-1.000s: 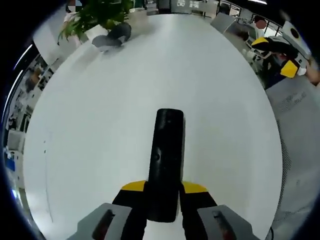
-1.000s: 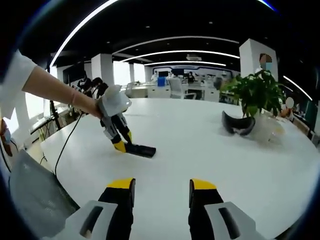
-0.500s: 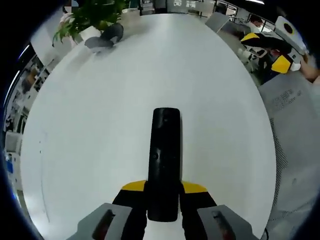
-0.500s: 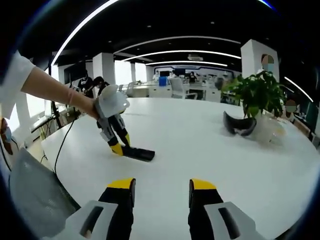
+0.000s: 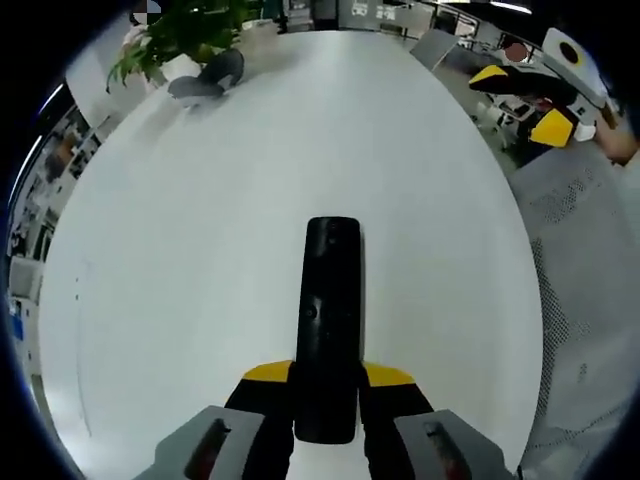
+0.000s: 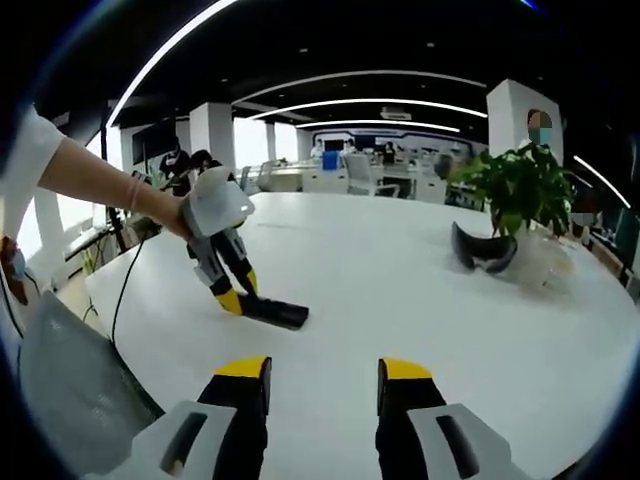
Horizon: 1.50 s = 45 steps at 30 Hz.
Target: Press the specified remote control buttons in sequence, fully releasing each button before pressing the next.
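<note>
Remote control [image 5: 329, 320]: light, rigid, slick; my left gripper [image 5: 328, 378] clamps its near end on worktop [image 5: 200, 250], right gripper [image 6: 325, 385] released.

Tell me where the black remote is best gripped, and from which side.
Grip the remote across its narrow width at the near end, coming in along its length, as the left claw does here. It lies flat on the white table, long and slim, so this probably leaves the upper face free for the open right claw.

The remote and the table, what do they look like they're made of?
Remote: likely black plastic, smooth with a faint sheen along its edges. Table: white, smooth, matte-looking surface, possibly laminate; there is no grain or texture to confirm it.
</note>
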Available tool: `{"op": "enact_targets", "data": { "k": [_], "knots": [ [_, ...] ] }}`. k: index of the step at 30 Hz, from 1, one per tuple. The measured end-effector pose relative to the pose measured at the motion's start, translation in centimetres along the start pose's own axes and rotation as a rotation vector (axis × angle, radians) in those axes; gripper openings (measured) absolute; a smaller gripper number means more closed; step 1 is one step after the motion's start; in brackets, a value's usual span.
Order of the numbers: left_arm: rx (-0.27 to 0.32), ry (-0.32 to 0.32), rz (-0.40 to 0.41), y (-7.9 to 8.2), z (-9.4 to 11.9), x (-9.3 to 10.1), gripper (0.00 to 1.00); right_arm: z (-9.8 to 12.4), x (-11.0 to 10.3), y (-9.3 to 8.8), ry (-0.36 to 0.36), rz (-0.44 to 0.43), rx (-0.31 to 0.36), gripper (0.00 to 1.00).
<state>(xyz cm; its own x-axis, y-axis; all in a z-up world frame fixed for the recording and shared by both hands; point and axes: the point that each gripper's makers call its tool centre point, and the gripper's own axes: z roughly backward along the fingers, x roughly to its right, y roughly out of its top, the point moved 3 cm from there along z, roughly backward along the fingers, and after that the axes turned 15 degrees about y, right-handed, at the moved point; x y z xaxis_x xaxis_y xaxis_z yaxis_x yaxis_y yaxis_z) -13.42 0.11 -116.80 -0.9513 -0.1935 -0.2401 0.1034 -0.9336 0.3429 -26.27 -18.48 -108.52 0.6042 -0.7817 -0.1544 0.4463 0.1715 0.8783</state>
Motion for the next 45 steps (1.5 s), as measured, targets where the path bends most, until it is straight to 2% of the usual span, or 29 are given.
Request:
{"op": "enact_targets", "data": {
  "k": [5, 11, 45],
  "knots": [
    [0.001, -0.005, -0.015, -0.1, 0.2, 0.7, 0.24, 0.0, -0.1, 0.0, 0.004, 0.000, -0.002, 0.40],
    [-0.011, 0.011, 0.028, -0.1, 0.4, 1.3, 0.24, 0.0, -0.2, -0.1, 0.007, 0.000, -0.005, 0.40],
    [-0.010, -0.008, -0.028, -0.4, 1.8, 6.2, 0.24, -0.3, -0.5, -0.3, 0.028, 0.022, -0.034, 0.38]
  ]
}}
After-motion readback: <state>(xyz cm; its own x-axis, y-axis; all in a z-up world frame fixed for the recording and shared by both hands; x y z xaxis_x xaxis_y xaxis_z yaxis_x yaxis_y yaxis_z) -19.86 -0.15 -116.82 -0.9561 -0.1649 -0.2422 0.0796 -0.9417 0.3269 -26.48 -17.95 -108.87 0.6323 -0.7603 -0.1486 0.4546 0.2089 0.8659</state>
